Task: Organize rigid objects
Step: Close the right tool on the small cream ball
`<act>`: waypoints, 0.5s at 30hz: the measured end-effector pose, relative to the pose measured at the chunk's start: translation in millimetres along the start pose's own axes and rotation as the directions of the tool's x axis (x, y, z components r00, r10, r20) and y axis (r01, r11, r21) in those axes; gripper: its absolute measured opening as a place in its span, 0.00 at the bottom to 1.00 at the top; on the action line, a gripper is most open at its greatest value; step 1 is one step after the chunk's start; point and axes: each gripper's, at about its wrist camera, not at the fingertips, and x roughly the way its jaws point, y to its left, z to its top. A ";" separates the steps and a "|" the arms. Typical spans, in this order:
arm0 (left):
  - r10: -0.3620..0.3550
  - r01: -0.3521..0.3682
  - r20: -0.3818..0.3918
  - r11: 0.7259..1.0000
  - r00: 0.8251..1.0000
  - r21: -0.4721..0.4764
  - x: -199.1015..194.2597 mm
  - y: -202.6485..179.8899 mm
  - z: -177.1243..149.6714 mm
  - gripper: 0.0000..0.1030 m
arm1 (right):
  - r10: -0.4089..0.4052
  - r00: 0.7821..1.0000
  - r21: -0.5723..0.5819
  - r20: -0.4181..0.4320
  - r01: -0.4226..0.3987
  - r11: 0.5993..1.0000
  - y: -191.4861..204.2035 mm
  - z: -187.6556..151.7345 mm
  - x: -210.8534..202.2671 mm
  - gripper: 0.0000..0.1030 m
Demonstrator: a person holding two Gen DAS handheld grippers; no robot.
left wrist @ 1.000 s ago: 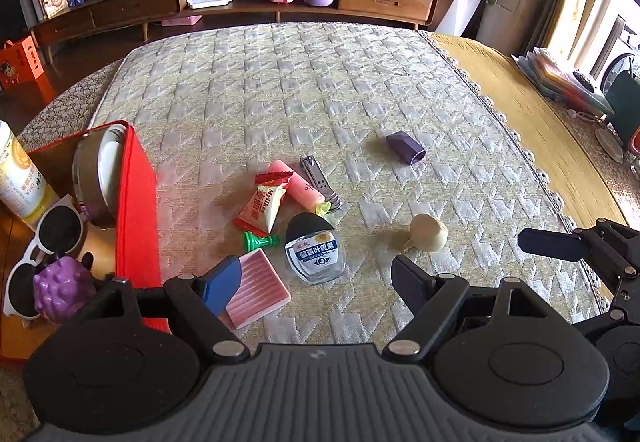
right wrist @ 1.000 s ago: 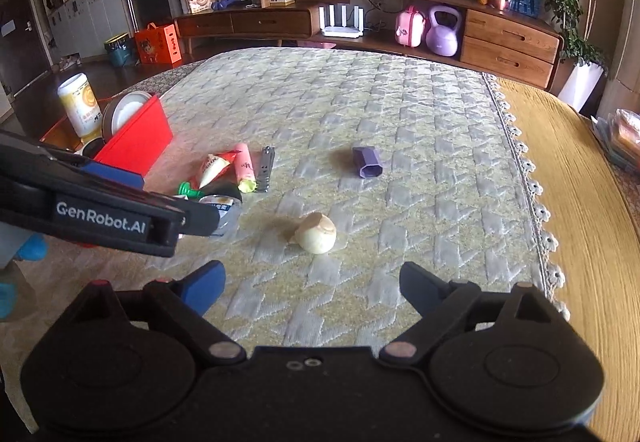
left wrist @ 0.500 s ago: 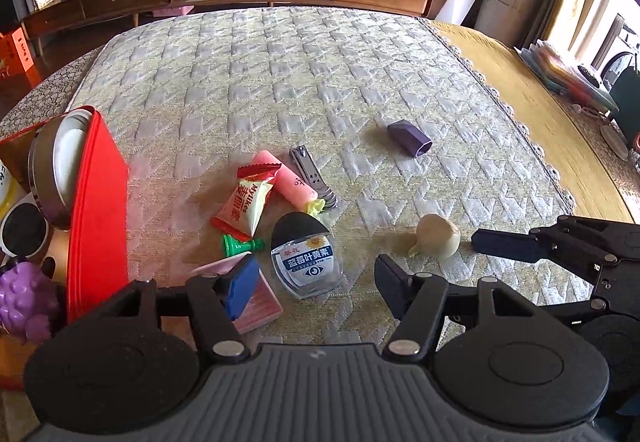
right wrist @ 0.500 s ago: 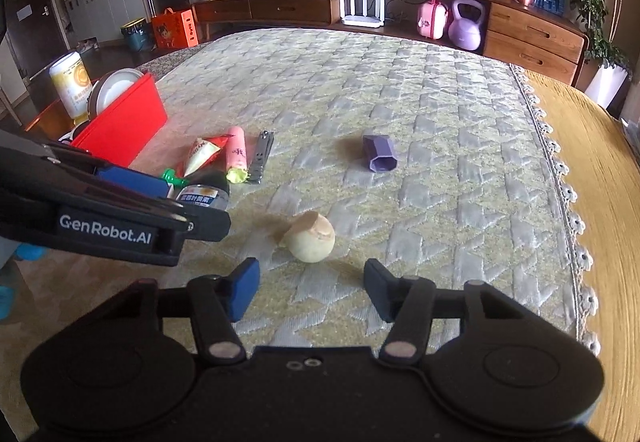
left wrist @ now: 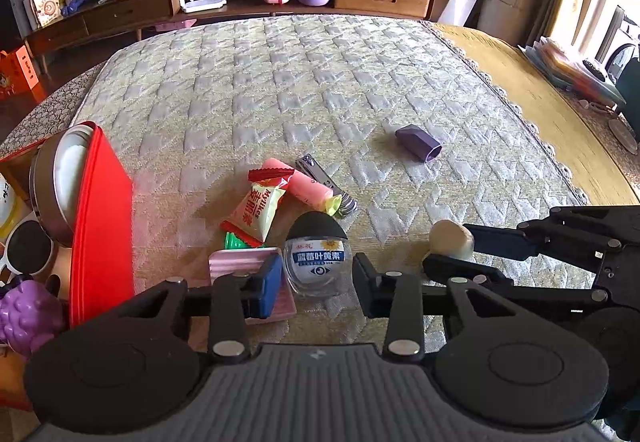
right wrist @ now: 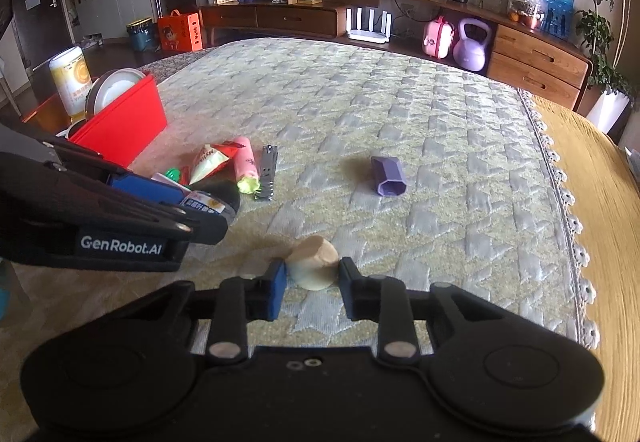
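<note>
Grippers have both just been closing. My left gripper (left wrist: 316, 278) pinches the clear black-capped bottle (left wrist: 317, 264) at lower centre of its frame, beside the pink card (left wrist: 244, 262). My right gripper (right wrist: 312, 280) clamps the cream round piece (right wrist: 313, 264), low centre, on the quilted cloth (right wrist: 360, 114).

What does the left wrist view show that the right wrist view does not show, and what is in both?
Only the left wrist view: a purple bumpy toy and white sunglasses by the red box. Only the right wrist view: a dark door, a teal bin and the lettering on the left tool's side. Both: the left tool, whose jaws have just been closing onto the clear jar; the right tool, likewise closing onto the cream lump; the purple cap; the nail clipper.
</note>
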 end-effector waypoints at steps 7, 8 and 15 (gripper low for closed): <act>-0.031 0.031 -0.008 1.000 0.999 -0.002 -4.6 1.9 -1.4 0.08 | -0.010 1.000 0.020 0.006 0.010 1.000 2.4 -2.7 -10.6 0.26; -0.026 0.026 -0.010 1.000 1.000 0.002 -5.2 0.9 -2.0 0.08 | -0.010 1.000 0.021 0.004 0.010 1.000 3.0 -3.6 -12.9 0.26; -0.059 0.059 -0.019 0.998 0.998 -0.009 -8.2 4.9 -1.7 0.09 | -0.015 1.000 0.017 -0.005 0.015 1.000 4.3 -10.1 -23.3 0.26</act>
